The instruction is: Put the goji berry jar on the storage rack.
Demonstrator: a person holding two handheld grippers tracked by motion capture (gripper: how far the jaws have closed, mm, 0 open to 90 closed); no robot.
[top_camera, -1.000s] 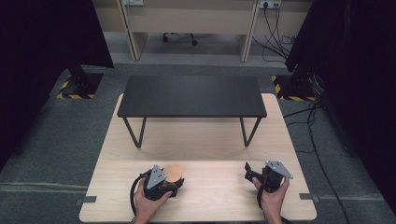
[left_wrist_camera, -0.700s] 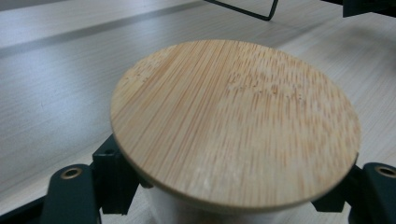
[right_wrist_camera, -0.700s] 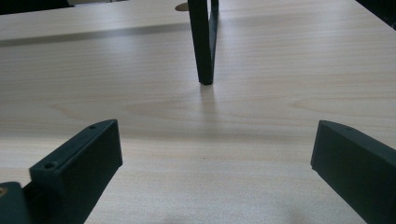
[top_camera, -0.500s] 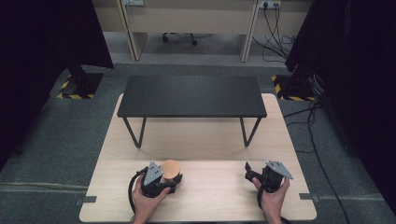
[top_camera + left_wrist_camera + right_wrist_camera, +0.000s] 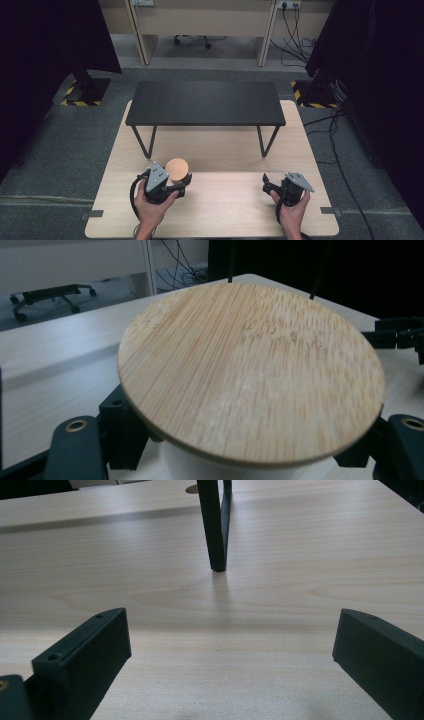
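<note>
**Lidded white cup gripped and shifting slightly on the near tabletop**

Compared with a second ago, the left tongs (image 5: 184,184) and the white cup with its round bamboo lid (image 5: 176,169) sit a touch farther left and forward on the light wooden tabletop (image 5: 230,150); the move is small. In the left gripper view the lid (image 5: 250,370) spreads wide between the two black jaws, which stand closed against the white body (image 5: 200,467) below it, so the cup appears held. Whether its base has left the wood I cannot tell.

The right tongs (image 5: 265,183) have not moved: they rest near the front right edge, jaws spread wide with nothing between them, facing a leg of the black bench (image 5: 205,102).

Likely the grasp is done and the carry is just beginning, perhaps towards that bench.
</note>
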